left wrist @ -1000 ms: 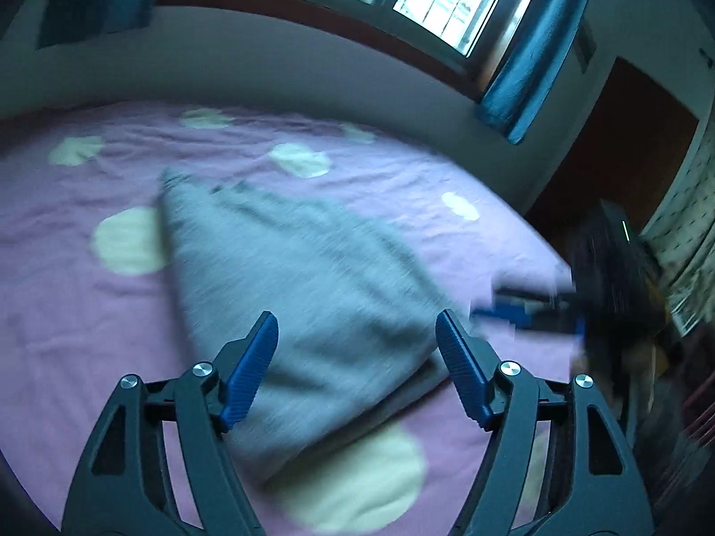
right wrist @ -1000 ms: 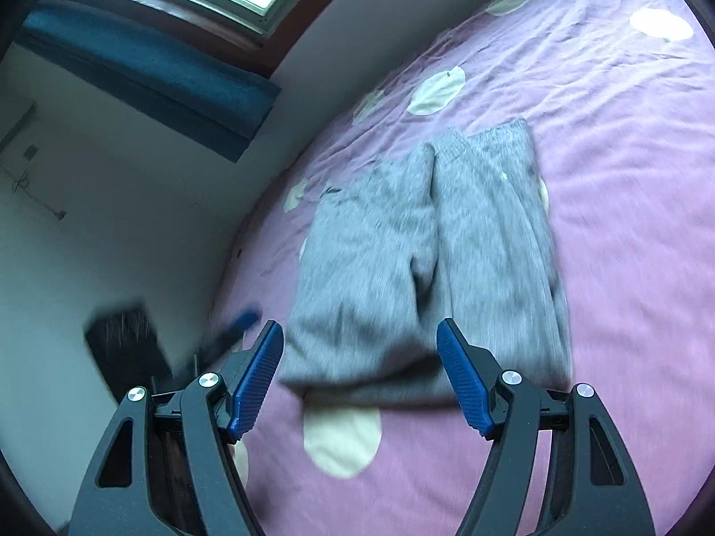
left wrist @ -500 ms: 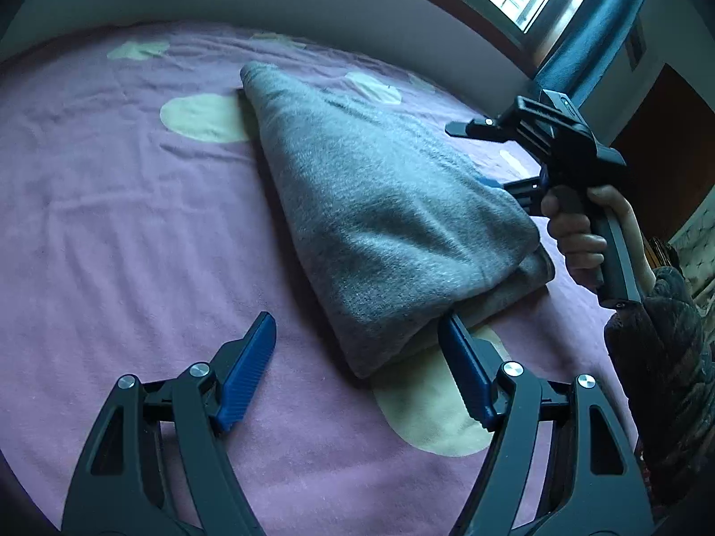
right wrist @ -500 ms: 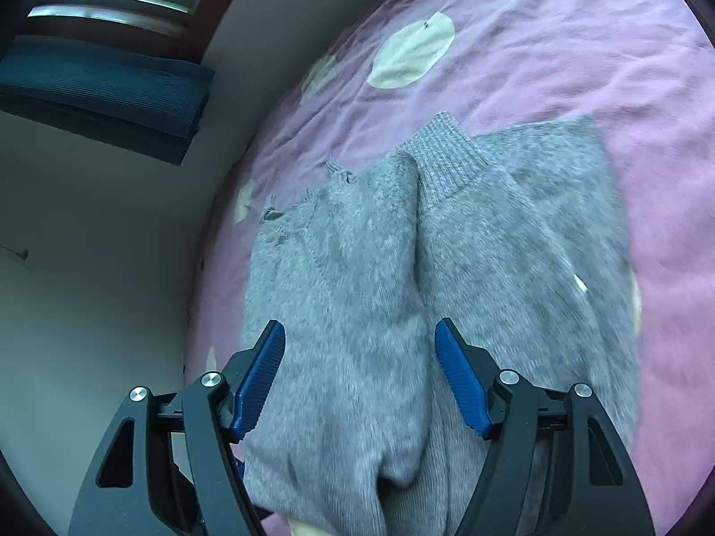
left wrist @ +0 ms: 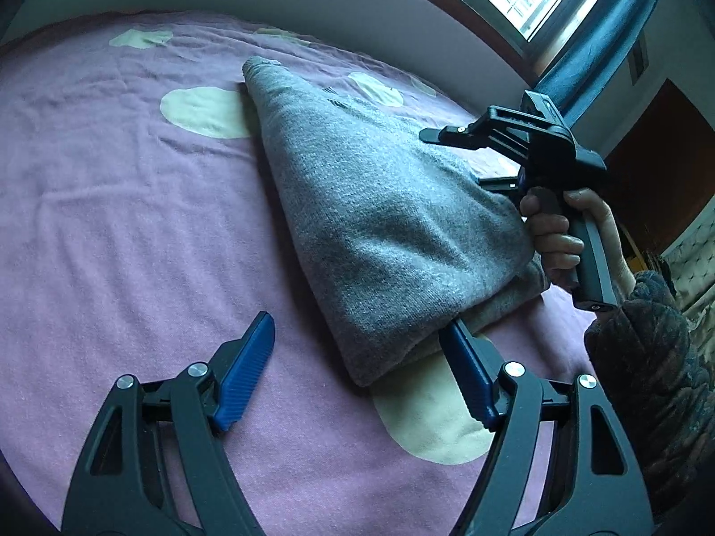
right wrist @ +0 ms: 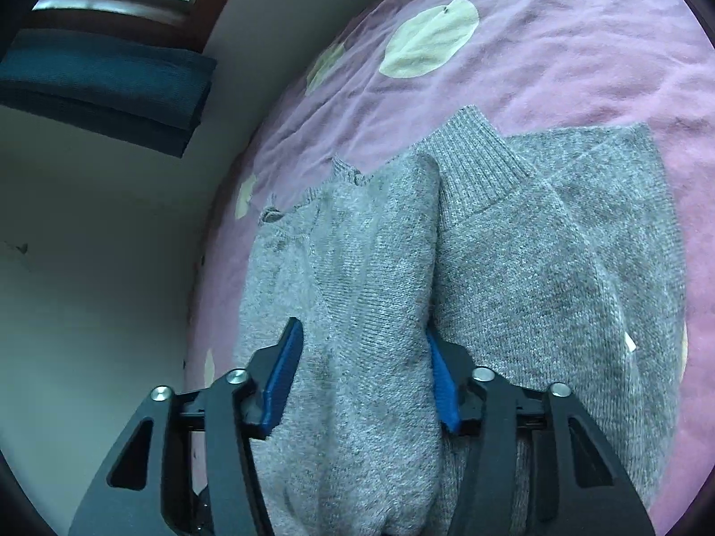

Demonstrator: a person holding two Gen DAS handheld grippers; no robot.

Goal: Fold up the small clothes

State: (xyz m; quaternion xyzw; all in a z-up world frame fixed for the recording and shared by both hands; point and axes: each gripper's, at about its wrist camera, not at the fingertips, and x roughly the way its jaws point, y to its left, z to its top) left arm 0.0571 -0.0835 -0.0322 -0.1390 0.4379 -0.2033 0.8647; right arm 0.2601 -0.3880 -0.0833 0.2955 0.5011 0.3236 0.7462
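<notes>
Left wrist view: grey knitted sweater point(left wrist: 380, 223), partly folded, lying on pink bedspread with pale cream spots point(left wrist: 111, 223); left gripper point(left wrist: 357, 370) resting low at near corner, blue-padded fingers point(left wrist: 248, 370) spread wide, holding nothing; right gripper point(left wrist: 514, 134) at far hem in person's hand point(left wrist: 558, 228). Right wrist view: right gripper point(right wrist: 364, 379) jaws just narrowed around folded sleeve layer point(right wrist: 366, 312), cloth between them, pads apparently pressing. Probably means hem secured, next fold ready once left closes.
</notes>
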